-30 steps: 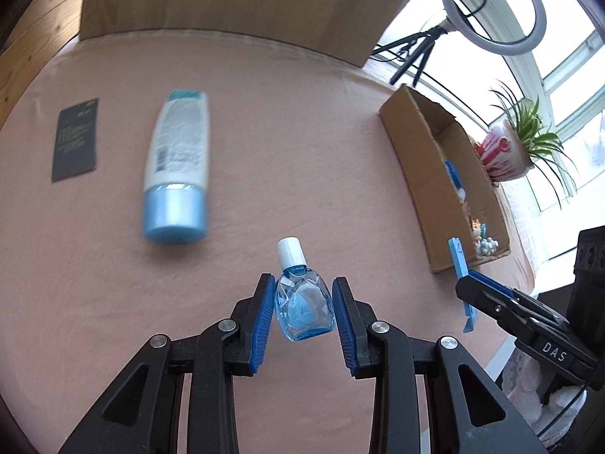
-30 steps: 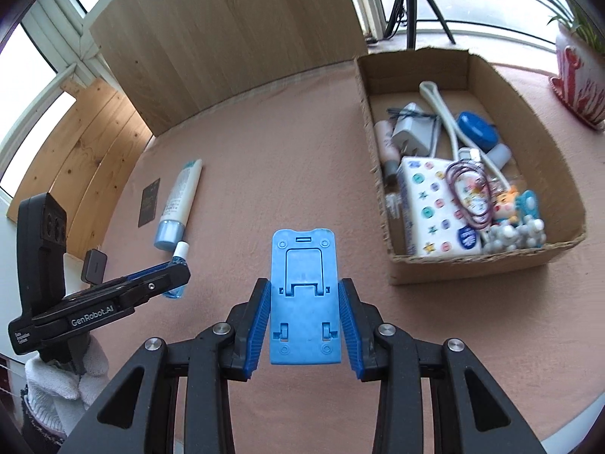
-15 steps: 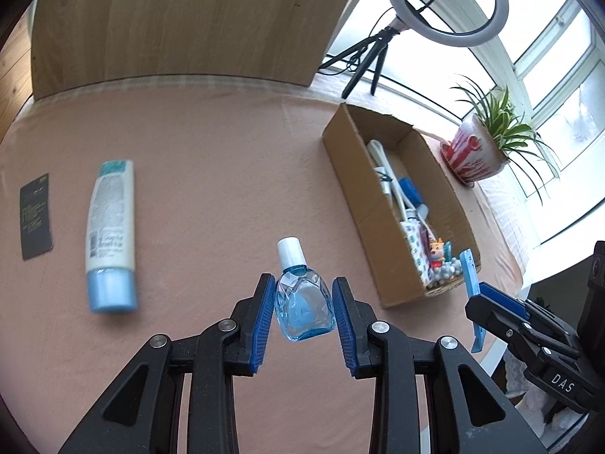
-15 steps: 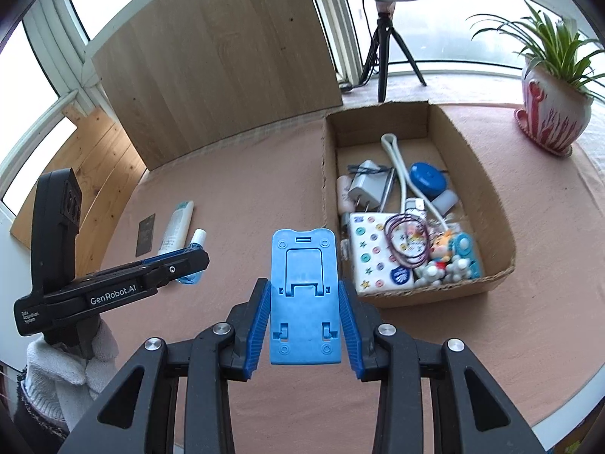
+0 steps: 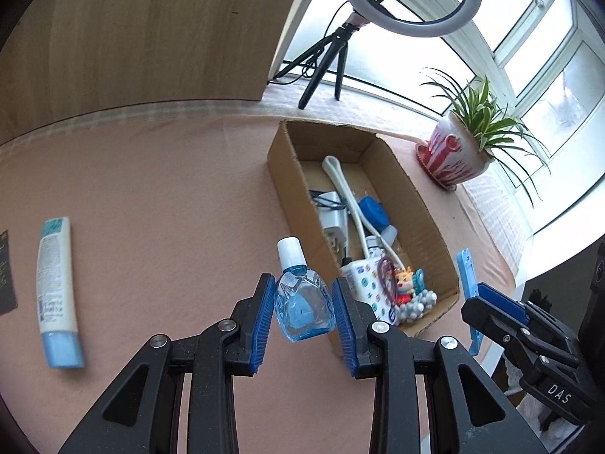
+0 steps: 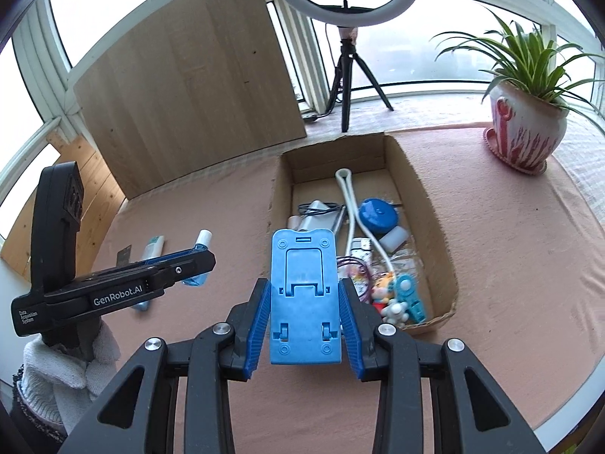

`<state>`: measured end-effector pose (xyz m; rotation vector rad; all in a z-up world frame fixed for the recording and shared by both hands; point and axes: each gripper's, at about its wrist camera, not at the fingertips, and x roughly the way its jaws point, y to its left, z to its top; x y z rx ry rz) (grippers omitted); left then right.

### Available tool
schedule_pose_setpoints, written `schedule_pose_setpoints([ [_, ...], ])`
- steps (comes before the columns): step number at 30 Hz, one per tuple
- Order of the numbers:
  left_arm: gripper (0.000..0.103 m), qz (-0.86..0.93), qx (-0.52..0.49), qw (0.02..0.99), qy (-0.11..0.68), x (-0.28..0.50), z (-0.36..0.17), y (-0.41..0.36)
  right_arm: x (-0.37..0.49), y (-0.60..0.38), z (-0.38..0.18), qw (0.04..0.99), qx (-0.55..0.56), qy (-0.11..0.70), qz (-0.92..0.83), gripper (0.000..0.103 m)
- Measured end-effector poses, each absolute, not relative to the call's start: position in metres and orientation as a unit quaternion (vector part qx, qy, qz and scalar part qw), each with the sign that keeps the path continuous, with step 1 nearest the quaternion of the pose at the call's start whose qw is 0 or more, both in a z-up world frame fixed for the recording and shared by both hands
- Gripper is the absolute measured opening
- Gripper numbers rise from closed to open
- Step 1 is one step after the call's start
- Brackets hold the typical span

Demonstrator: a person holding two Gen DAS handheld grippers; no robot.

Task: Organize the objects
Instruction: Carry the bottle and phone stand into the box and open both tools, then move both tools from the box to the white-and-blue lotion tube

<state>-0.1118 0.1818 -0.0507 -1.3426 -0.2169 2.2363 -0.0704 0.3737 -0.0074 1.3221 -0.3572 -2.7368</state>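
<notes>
Above the near edge of a table (image 5: 159,174) covered in pink cloth, two handheld grippers are seen, each clamped on one item. Only in the left wrist view is the left gripper (image 5: 304,304) seen head-on: its blue pads are pressed against the sides of a small clear blue dropper bottle (image 5: 302,299) with a white cap, held upright in the air. Only in the right wrist view is the right gripper (image 6: 304,304) shown from behind its fingers, which are closed on a flat blue plastic phone stand (image 6: 304,295); a white-gloved hand (image 6: 68,370) gripping the left tool's handle is also shown there. An open cardboard box (image 6: 431,223) is placed toward the table's far right, holding a white charger, a blue round case, a white cable, a dotted white box and small toys. A white tube with a blue cap (image 5: 56,291) and a dark card (image 5: 5,272) are lying at the left edge. A potted plant (image 6: 525,113), a ring light on a tripod (image 6: 346,7) and a wooden board (image 6: 189,75) are set at the far edge.
</notes>
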Motion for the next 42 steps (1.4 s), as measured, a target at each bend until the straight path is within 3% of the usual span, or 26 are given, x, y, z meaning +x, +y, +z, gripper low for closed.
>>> schedule_pose_setpoints([
  [15,0.034,0.831,-0.489,0.259,-0.055,-0.147,-0.058,0.258,-0.092,0.406,-0.026,0.023,0.433,-0.127,-0.892,0.033],
  [28,0.034,0.839,-0.480,0.252,-0.048,-0.162,-0.059,0.271,-0.104,0.405,-0.035,0.027,0.439,-0.120,-0.890,0.033],
  [30,0.039,0.836,-0.481,0.259,-0.048,-0.162,-0.059,0.273,-0.107,0.402,-0.037,0.037,0.448,-0.112,-0.886,0.035],
  [32,0.066,0.836,-0.484,0.252,-0.050,-0.163,-0.058,0.272,-0.107,0.403,-0.039,0.030,0.449,-0.117,-0.885,0.046],
  [42,0.067,0.846,-0.476,0.230,-0.065,-0.154,-0.053,0.238,-0.093,0.413,-0.046,0.035,0.454,-0.194,-0.869,0.049],
])
